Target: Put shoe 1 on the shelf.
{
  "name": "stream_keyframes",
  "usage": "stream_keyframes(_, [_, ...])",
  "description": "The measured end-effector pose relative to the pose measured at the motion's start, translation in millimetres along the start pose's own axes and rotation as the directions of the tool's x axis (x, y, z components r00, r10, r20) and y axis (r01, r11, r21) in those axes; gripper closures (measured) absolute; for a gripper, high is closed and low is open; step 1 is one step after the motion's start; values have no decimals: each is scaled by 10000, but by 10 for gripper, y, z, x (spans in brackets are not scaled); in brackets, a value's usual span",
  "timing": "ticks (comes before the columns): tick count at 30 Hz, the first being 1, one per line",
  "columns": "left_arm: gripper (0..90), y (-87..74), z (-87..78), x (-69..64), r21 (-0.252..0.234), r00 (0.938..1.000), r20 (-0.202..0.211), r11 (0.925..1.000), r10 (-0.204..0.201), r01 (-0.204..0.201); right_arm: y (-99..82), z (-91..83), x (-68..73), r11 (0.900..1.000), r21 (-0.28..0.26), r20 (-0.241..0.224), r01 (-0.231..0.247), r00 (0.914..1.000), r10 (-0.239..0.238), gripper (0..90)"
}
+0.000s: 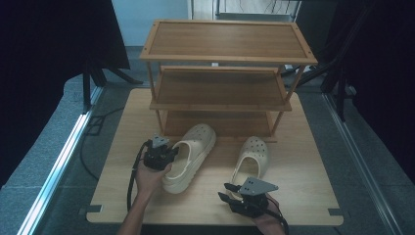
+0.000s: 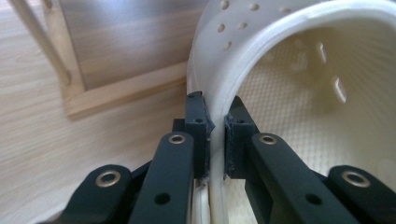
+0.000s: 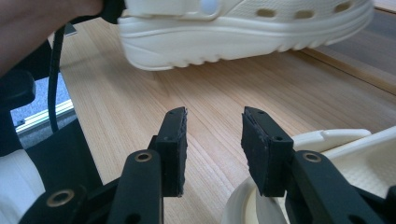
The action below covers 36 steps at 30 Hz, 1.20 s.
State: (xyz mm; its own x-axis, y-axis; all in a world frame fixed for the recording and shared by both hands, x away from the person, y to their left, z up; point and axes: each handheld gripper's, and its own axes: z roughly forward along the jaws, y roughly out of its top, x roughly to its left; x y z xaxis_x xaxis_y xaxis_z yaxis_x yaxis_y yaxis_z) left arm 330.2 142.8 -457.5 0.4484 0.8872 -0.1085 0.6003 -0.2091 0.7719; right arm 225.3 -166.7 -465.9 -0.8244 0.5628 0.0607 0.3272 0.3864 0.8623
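- Cream clog, the left one [image 1: 191, 154], lies on the wooden table [image 1: 303, 186] with its toe at the shelf rack [image 1: 225, 73]; in the right gripper view its heel looks raised
- Left gripper [image 1: 164, 152] pinches that clog's left side wall, one jaw inside and one outside
- Right clog [image 1: 252, 156] lies flat, well apart from the first, bare wood between them
- Right gripper [image 1: 230, 192] sits at the right clog's heel near the table's near edge, jaws parted and holding nothing
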Motion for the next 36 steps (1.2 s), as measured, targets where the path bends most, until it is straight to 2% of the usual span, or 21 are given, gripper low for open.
stream_keyframes(3, [835,57,47,-11,5,10000,-81,10000,35,-35,11,-13,13,10000,-64,22,18,10000,-18,609])
stream_keyframes(9, [835,138,153,-1,-212,9997,-197,9997,-160,156,33,-17,59,9998,-107,-24,141,9999,-142,609])
stream_keyframes(11, [835,166,208,16,-230,9991,-366,9995,-235,227,36,-15,65,9998,-107,-56,168,9998,-169,609])
stream_keyframes(16, [834,207,301,45,-242,9989,-309,9991,-353,345,32,-3,66,9999,-49,-151,164,9998,-165,607])
stream_keyframes(22, [831,291,427,36,-444,9972,-614,9982,-438,411,21,31,84,9999,6,-296,150,9994,-150,605])
stream_keyframes(23, [829,330,463,38,-570,9955,-814,9974,-486,440,22,31,89,9999,12,-281,163,9995,-162,605])
stream_keyframes(28, [826,406,540,55,-819,9920,-1086,9951,-639,551,26,27,97,9998,2,-322,177,9993,-177,605])
stream_keyframes(29, [825,435,588,69,-881,9892,-1289,9944,-696,585,28,31,104,9999,-15,-362,168,9992,-168,605])
stream_keyframes(34, [823,456,700,115,-828,9840,-1602,9945,-774,648,27,49,129,9998,33,-437,216,9988,-215,604])
stream_keyframes(35, [821,454,754,130,-835,9805,-1731,9933,-934,799,28,56,141,9997,65,-477,256,9985,-252,604])
stream_keyframes(36, [821,455,778,139,-812,9804,-1724,9933,-951,821,27,60,145,9997,56,-494,255,9985,-252,604])
